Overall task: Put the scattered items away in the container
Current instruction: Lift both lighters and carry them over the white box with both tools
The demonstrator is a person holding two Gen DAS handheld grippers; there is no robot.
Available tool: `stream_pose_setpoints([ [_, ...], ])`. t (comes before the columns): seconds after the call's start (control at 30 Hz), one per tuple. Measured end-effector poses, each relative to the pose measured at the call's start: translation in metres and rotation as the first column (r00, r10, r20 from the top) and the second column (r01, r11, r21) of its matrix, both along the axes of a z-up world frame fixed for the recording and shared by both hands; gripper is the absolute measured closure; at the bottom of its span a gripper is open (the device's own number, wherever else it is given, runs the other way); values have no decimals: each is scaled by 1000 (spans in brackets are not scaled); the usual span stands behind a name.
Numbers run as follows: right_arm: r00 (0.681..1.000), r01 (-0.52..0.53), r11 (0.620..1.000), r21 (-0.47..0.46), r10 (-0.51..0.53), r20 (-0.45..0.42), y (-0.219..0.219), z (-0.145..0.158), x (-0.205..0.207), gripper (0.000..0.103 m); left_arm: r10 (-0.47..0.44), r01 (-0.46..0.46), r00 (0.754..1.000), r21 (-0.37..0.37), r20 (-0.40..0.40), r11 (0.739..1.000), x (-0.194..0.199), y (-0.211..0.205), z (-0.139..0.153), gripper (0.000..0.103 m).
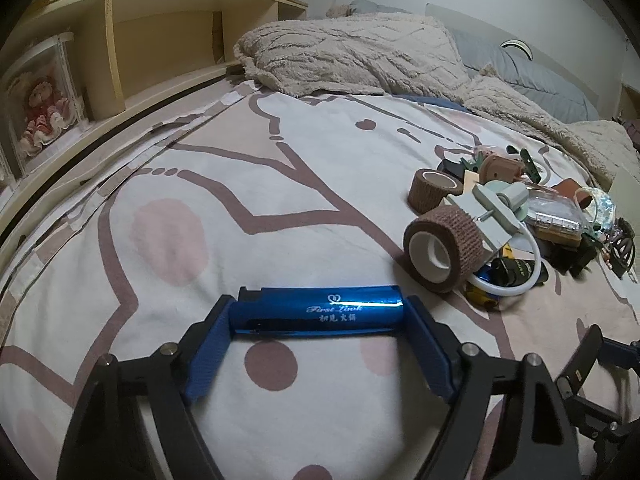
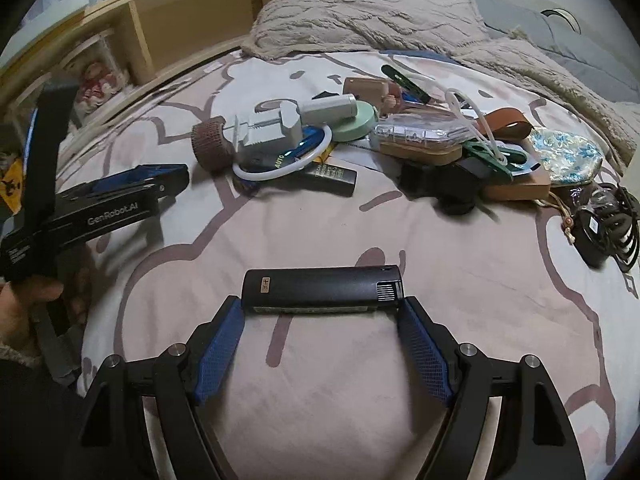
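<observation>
My left gripper (image 1: 320, 320) is shut on a shiny blue tube (image 1: 318, 312) with white lettering, held crosswise by its ends over the bed. My right gripper (image 2: 322, 302) is shut on a black bar-shaped device (image 2: 322, 288), also gripped end to end. The scattered items lie in a pile: brown bandage rolls (image 1: 442, 250), a grey clamp tool (image 2: 268, 130), a white ring (image 2: 280, 166), a clear plastic case (image 2: 420, 134), green clips (image 2: 488, 158) and a black cable bundle (image 2: 608, 216). No container shows in either view.
The patterned bedsheet (image 1: 240, 184) covers the bed. A fluffy beige blanket (image 1: 352, 52) lies at the back. A wooden shelf (image 1: 160, 36) with a doll in a box (image 1: 40, 108) runs along the left. The left gripper body (image 2: 100, 208) shows in the right wrist view.
</observation>
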State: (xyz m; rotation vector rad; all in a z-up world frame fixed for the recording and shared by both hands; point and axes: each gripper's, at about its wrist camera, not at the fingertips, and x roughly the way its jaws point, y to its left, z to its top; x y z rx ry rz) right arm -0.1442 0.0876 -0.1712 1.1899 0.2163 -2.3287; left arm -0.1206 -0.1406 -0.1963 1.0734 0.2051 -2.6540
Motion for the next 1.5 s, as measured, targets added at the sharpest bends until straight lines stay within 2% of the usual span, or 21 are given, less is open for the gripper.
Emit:
stream_pose_setpoints([
  [0.23,998,-32,998,55,36,-60,0,5,19,24,-12,12,1000,3,-12,1000,3,1,3,20],
  [0.33,998,-38,997,72,41,-49,1,2,21,24,-16,16,1000,-5,-6,1000,3,3,4,20],
  [0.43,998,-34,997,62,36,-45,3,2,19,23,-20,20,1000,-18,1,1000,1,5,3,20],
  [0.53,998,-25,997,77,28,-50,1,-1,16,15,-20,20,1000,-21,4,1000,0,5,3,20],
  [0.8,999,-20,999,40,21,-26,-1,-4,6,15,-21,21,1000,-30,9,999,0,6,1,20],
  [0.83,999,-23,999,39,24,-31,-2,-4,6,19,-21,21,1000,-30,9,999,-1,6,1,20],
  [0.87,999,-27,999,38,28,-37,-2,-3,7,23,-21,21,1000,-30,9,999,-1,6,1,20],
  [1.13,995,-16,1000,23,18,-100,1,5,15,23,-43,43,999,-30,0,999,0,10,5,20],
  [1.5,969,36,999,8,-33,-243,17,42,31,23,-123,121,992,-87,-20,989,0,27,29,20],
])
